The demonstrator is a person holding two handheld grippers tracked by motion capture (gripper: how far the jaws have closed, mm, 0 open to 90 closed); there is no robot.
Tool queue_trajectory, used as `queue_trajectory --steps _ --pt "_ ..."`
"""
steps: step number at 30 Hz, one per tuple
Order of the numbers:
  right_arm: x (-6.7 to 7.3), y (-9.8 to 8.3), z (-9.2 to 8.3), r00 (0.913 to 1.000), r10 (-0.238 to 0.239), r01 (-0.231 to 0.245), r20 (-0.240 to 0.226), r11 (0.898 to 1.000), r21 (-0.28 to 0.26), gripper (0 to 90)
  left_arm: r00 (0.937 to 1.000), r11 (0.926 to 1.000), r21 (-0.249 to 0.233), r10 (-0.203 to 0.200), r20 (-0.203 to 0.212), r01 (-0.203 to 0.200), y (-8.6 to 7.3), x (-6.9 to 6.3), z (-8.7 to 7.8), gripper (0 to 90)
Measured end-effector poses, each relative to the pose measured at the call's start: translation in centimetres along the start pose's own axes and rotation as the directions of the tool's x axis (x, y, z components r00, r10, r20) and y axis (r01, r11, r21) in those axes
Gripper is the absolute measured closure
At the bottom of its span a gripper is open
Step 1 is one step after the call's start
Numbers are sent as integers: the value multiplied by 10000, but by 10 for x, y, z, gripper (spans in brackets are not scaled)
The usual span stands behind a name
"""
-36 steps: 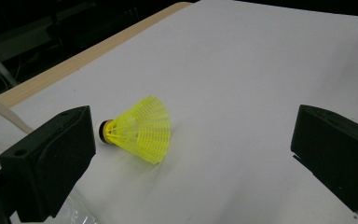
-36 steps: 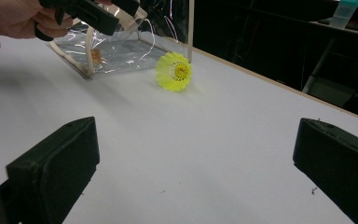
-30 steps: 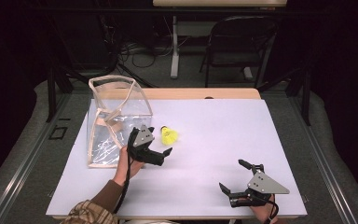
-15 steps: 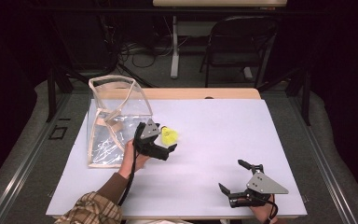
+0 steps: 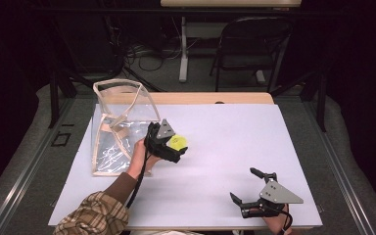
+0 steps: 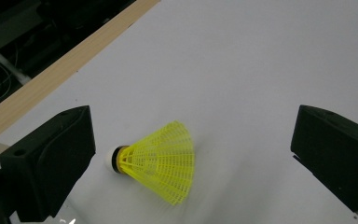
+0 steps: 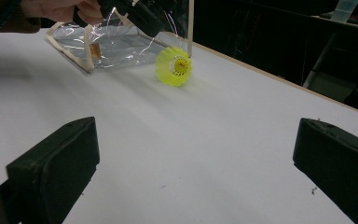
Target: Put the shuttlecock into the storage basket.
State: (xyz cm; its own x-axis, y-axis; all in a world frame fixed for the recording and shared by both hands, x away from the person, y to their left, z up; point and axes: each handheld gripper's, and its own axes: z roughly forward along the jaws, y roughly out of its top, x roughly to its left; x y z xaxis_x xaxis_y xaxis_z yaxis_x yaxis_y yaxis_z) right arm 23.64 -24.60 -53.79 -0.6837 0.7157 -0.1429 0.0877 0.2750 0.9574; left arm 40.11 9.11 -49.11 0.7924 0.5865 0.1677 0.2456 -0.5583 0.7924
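Yellow shuttlecock (image 6: 157,162) lies on white table (image 5: 235,147), between wide-apart jaws of left gripper (image 5: 172,147), not touching. Clear bag (image 5: 120,129) just beside. Right gripper (image 5: 248,188) spread wide, holds nothing.

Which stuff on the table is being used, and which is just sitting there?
In use:
yellow shuttlecock, lying between the open jaws
left gripper

Just sitting there:
clear bag
right gripper, open

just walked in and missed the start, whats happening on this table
A person holds a gripper in each hand. The left gripper, jaws open, is at a yellow shuttlecock lying on its side on the white table, beside a clear plastic bag. It isn't gripped yet. The right gripper sits open near the table's front edge.
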Motion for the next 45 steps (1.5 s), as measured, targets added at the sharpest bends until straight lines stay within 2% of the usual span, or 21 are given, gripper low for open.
queue_trajectory --steps 3,17,22,45 --pt "0 0 0 10000 2 -2 -17 10000 -11 0 10000 9999 90 -70 22 70 0 2 2 0" --pt "0 0 1 10000 -56 56 2 10000 50 0 9997 9952 973 81 -222 -59 0 12 19 16" --pt "0 0 1 10000 -46 47 -16 10000 45 0 9990 9910 1309 327 -309 -284 1 13 22 117" --pt "0 0 2 10000 -16 17 -44 9999 101 0 9955 9758 2108 722 -613 -578 -3 15 37 458"
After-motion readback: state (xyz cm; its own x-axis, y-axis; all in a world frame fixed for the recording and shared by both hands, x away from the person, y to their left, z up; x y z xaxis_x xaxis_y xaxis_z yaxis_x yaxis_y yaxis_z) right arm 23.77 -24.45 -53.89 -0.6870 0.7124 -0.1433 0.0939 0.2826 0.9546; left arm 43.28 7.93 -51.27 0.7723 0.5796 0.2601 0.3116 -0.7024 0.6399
